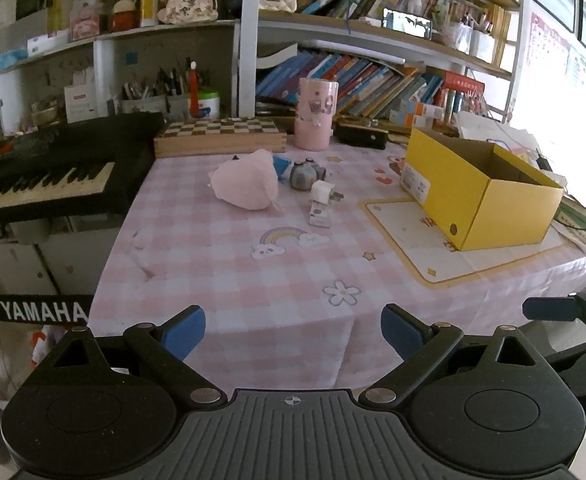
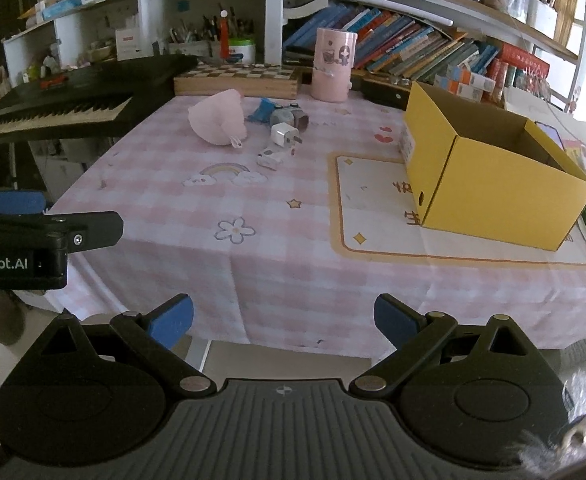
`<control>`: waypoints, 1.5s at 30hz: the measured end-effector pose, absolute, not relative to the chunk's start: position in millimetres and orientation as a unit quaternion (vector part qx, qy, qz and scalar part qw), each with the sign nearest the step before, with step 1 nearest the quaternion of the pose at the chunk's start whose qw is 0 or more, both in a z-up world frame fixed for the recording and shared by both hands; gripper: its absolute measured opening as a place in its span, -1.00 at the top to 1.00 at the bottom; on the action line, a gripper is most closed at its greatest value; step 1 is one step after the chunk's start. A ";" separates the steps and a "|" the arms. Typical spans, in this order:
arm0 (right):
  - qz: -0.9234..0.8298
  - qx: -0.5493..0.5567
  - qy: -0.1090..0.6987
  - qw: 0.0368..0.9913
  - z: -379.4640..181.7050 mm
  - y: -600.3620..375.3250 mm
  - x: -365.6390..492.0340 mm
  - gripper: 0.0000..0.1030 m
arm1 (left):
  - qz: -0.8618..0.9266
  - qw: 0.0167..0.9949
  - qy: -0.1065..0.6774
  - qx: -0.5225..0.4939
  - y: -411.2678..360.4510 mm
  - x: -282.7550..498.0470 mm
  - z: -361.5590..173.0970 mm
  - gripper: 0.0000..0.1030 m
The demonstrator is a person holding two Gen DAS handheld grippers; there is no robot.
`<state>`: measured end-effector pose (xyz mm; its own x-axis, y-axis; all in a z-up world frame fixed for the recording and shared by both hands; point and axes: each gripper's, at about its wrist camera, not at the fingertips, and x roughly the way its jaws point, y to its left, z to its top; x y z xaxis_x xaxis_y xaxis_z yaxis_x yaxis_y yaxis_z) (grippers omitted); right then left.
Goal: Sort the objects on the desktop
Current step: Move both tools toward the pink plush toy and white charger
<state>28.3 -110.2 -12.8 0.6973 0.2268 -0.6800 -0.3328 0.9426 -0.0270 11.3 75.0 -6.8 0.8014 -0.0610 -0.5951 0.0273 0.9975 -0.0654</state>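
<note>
Clutter of pink pouch (image 1: 247,184), charger (image 1: 322,192) and small toys (image 1: 305,174) waits mid-desk beside the open yellow box (image 1: 481,196), both jaws wide and empty.

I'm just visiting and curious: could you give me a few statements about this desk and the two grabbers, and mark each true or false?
1. The yellow box is open on top. True.
2. The left gripper holds the charger. False: it is open and empty, at the near table edge.
3. The pink pouch lies left of the charger. True.
4. The pouch is inside the box. False: it lies on the tablecloth.
5. The right gripper is open. True.
</note>
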 end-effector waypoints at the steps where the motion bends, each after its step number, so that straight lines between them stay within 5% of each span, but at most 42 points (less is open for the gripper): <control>1: 0.153 -0.074 0.357 0.918 -12.4 -109.0 28.3 -0.89 | -0.023 0.949 0.313 -0.027 76.3 11.3 -6.5 -0.88; 45: 0.202 -0.097 0.361 0.905 -13.9 -86.2 116.5 -0.89 | 0.014 0.945 0.324 -0.036 90.4 82.0 -10.9 -0.88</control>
